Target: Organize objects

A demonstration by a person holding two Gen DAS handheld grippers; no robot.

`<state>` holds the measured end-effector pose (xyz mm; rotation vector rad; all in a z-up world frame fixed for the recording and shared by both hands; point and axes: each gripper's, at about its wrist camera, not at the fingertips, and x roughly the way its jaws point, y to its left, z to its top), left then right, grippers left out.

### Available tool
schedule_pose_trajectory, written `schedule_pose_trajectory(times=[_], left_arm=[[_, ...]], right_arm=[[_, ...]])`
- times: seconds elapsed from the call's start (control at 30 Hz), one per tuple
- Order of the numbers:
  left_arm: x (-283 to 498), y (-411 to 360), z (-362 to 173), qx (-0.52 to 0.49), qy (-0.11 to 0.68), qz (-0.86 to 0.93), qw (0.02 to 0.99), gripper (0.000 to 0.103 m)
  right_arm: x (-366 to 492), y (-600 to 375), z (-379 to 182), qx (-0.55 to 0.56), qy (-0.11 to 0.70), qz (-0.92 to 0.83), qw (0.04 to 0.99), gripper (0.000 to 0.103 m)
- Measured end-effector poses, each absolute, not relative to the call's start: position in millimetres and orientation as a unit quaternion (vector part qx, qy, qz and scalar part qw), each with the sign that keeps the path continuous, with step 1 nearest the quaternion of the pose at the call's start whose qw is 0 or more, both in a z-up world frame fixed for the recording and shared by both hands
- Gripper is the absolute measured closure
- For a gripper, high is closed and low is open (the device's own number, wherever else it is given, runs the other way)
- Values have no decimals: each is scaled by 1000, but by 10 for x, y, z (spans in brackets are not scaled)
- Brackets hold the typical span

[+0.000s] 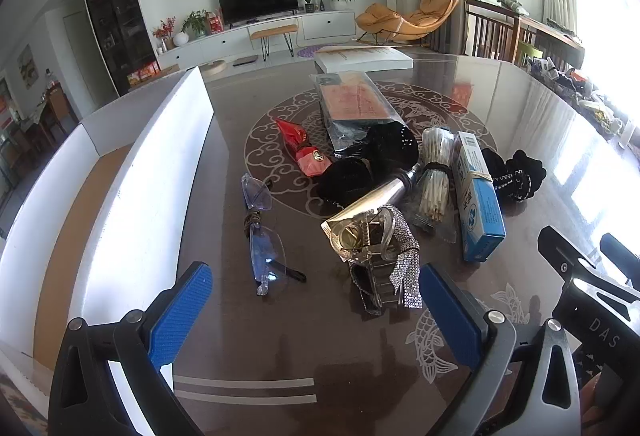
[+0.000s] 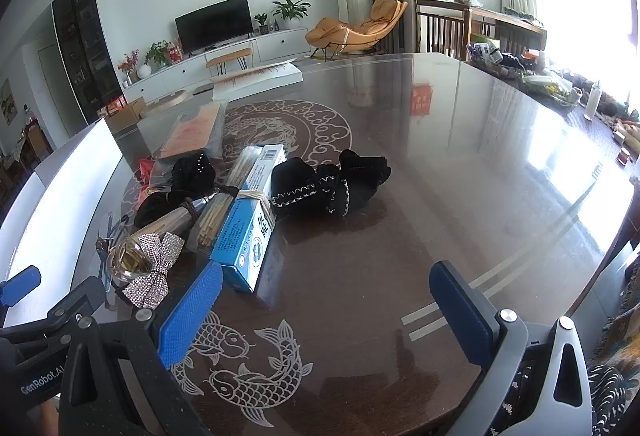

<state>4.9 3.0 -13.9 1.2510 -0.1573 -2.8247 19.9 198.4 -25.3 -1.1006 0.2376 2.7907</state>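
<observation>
A pile of small things lies on the dark table (image 1: 320, 348): clear safety glasses (image 1: 262, 232), a rhinestone bow hair clip (image 1: 384, 248), a blue and white box (image 1: 478, 196), a bundle of sticks (image 1: 434, 176), black scrunchies (image 1: 514, 174), a red packet (image 1: 302, 148) and a wrapped flat package (image 1: 354, 104). My left gripper (image 1: 316, 316) is open and empty, just short of the glasses and the clip. My right gripper (image 2: 328, 308) is open and empty, its left finger close to the blue box (image 2: 250, 228). The black scrunchie (image 2: 332, 180) lies beyond it.
An open white cardboard box (image 1: 132, 196) stands at the left of the table. A white book (image 1: 362, 58) lies at the far edge. Wooden chairs (image 1: 492, 28) and a cluttered side table (image 2: 560, 88) stand at the right.
</observation>
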Motion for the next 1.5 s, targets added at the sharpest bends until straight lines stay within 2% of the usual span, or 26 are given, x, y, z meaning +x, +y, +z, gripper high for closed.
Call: schedule_pose_trajectory(times=[0.83,1.5], left_arm=[[77,71,-204,414,-49,-909,16,0],[89,51,-259,424,-49,-904,11,0]], right_arm=[[191,2017,-275,-371,86,922,66,0],[51,2124,-476,-427,117,894,68,0]])
